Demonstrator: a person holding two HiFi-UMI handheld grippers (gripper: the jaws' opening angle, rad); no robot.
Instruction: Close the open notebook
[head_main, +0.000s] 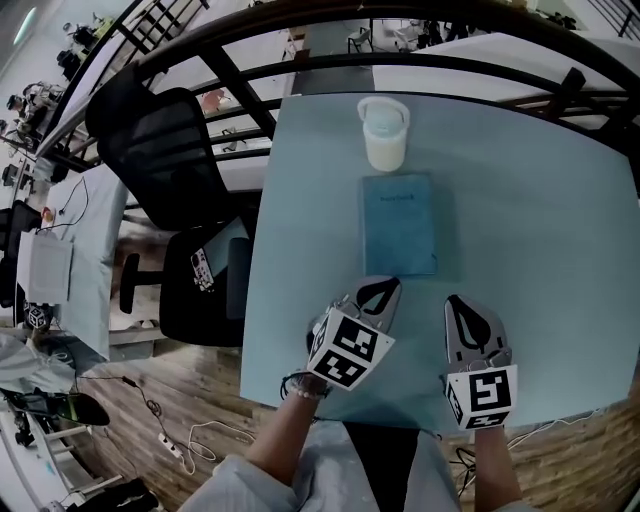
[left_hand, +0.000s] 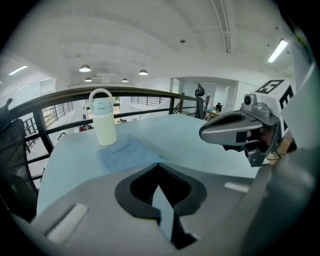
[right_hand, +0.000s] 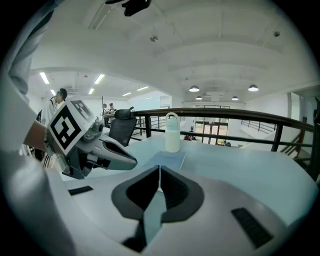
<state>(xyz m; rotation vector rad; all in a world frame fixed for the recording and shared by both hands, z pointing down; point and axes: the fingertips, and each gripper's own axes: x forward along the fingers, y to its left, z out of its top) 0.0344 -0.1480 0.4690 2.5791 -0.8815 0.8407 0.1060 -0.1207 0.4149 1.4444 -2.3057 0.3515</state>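
We have the pale blue table (head_main: 560, 230) mostly bare in front of us, with a black office chair (head_main: 165, 150) off its left edge. The blue notebook (head_main: 399, 224) lies flat near the middle of the table, cover up and edges squared, so we judge it already closed; its printed title shows in the left gripper view. Just beyond its far edge, apart from it, stands a white bottle (head_main: 384, 133) with a loop handle. Our left gripper (head_main: 378, 293) hangs just short of the notebook's near edge, and our right gripper (head_main: 463, 312) sits to the right of it, off the book's near right corner. As far as we can tell, neither touches the book. Both claws are pinched together with nothing between the pads: each gripper view shows the tips meeting over bare table.

Doing this step well now looks to us like finishing cleanly. We'd hold both claws narrow and lift them away from the cover rather than drag across it, so the book isn't nudged toward the bottle or caught at its near edge and flipped open. If the cover should spring up, we'd press it flat with a closed tip. We cannot tell from here which long edge carries the spine
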